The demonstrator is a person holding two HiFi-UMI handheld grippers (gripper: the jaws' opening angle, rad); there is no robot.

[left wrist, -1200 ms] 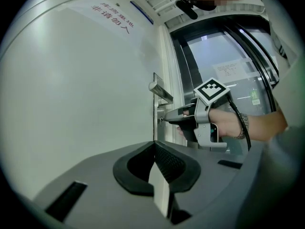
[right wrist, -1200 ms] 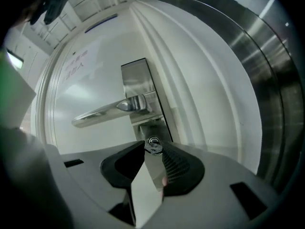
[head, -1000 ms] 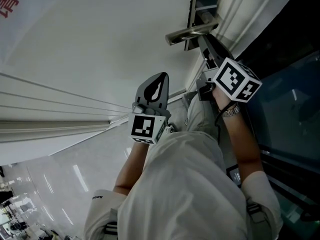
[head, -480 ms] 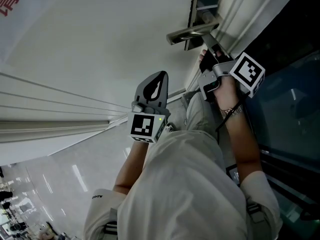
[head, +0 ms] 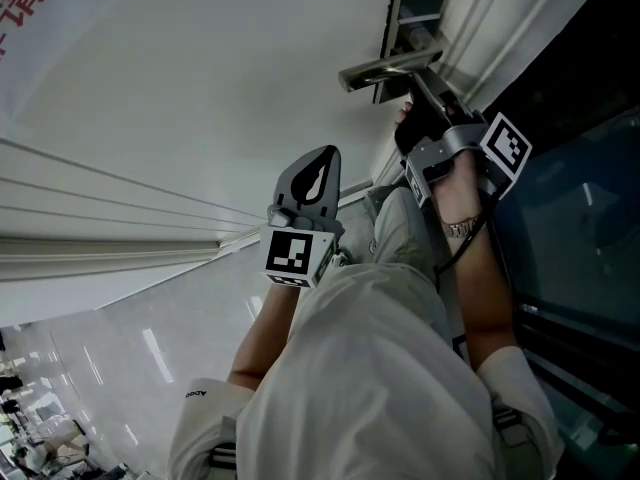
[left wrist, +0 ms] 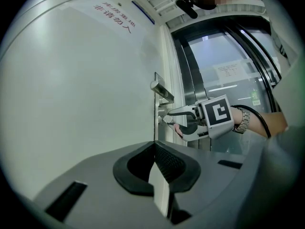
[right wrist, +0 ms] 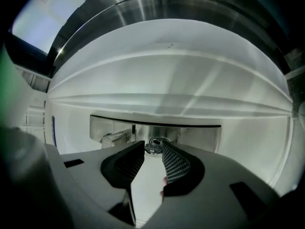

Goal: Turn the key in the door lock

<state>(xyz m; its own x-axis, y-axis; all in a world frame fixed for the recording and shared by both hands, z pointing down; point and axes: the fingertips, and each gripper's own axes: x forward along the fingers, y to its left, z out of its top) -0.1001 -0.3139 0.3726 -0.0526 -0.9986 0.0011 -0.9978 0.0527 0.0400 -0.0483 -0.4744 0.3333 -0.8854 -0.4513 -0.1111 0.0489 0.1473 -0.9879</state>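
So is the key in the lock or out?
In. The key pokes out of the lock plate beside the handle, with the right gripper pinching it.

The left hand-held gripper [head: 322,158] is held out in front of the body, pointing level, its jaws pressed together with nothing between them. The bare left forearm [head: 262,343] is bent behind it. The right arm [head: 488,303] reaches further forward, a wristwatch [head: 460,227] on the wrist. The right hand-held gripper [right wrist: 153,147] points about level, its jaws partly apart, the tips clamped on the key [right wrist: 153,143].
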